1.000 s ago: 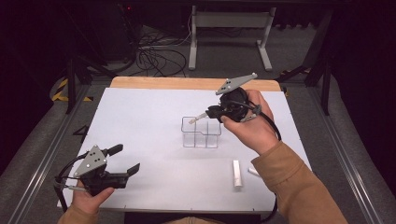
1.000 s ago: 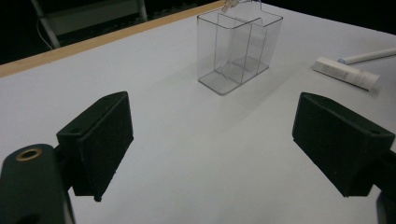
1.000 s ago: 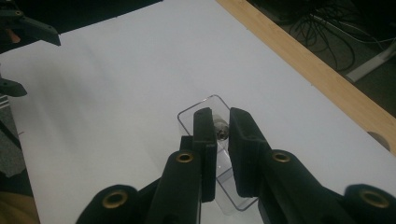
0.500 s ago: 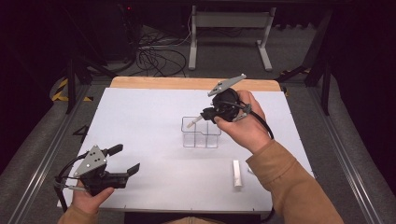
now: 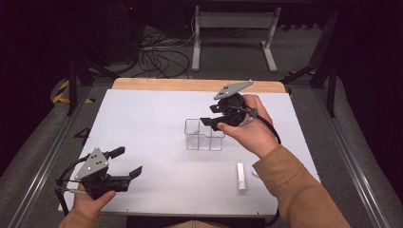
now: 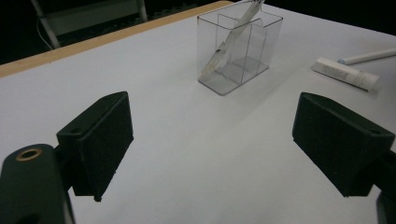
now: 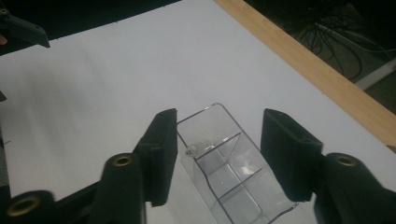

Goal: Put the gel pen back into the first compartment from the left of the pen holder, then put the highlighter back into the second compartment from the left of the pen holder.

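Observation:
A clear plastic box point(image 5: 204, 135) with divided compartments stands at the table's middle. A thin white stick point(image 6: 229, 42) leans inside one compartment, its end point(image 7: 198, 147) visible through the wall. My right gripper point(image 5: 208, 116) hovers just above the box's right side. Its jaws have just been opening and now stand open point(image 7: 219, 116), with nothing between them but the box below. My left gripper point(image 5: 128, 161) rests low at the near left, open point(image 6: 212, 107) and empty, pointing toward the box point(image 6: 238, 46).
A white tube point(image 5: 241, 175) lies on the white table sheet point(image 5: 152, 114) near the front right, with a thin pen-like piece point(image 6: 369, 57) beside it. A wooden table edge point(image 5: 190, 84) runs along the far side. Cables and a metal stand lie on the floor beyond.
The right gripper's jaws have opened and let go of the white stick, which now leans inside the clear box. The left gripper has stayed put.

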The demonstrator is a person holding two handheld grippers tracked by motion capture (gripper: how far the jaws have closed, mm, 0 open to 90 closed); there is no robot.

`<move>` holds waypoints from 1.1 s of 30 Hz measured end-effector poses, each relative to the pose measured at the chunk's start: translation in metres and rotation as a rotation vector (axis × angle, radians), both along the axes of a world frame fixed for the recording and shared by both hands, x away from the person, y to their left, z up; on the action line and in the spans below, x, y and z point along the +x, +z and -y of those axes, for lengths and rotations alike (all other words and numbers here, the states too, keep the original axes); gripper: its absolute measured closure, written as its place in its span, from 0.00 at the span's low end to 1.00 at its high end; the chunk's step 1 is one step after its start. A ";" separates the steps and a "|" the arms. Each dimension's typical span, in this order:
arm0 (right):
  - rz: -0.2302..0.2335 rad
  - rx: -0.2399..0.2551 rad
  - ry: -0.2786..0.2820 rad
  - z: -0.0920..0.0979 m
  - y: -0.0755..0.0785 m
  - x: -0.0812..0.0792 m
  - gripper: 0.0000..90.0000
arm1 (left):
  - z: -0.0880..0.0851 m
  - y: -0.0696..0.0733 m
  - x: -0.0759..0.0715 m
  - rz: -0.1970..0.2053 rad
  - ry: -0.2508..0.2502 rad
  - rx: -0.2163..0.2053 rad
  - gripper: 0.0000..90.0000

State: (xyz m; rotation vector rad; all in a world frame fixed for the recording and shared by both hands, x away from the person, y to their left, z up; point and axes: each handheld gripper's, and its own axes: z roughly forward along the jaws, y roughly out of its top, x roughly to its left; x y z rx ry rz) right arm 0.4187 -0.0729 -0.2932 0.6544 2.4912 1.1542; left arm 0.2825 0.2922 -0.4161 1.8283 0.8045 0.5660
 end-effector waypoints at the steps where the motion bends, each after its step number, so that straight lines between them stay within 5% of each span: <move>1: 0.006 0.003 0.001 0.001 0.000 -0.001 0.47 | 0.000 0.000 0.000 0.000 0.000 0.000 0.15; 33: 0.079 0.090 -0.012 0.056 -0.003 -0.036 0.40 | 0.000 0.000 0.000 0.000 0.003 0.002 0.15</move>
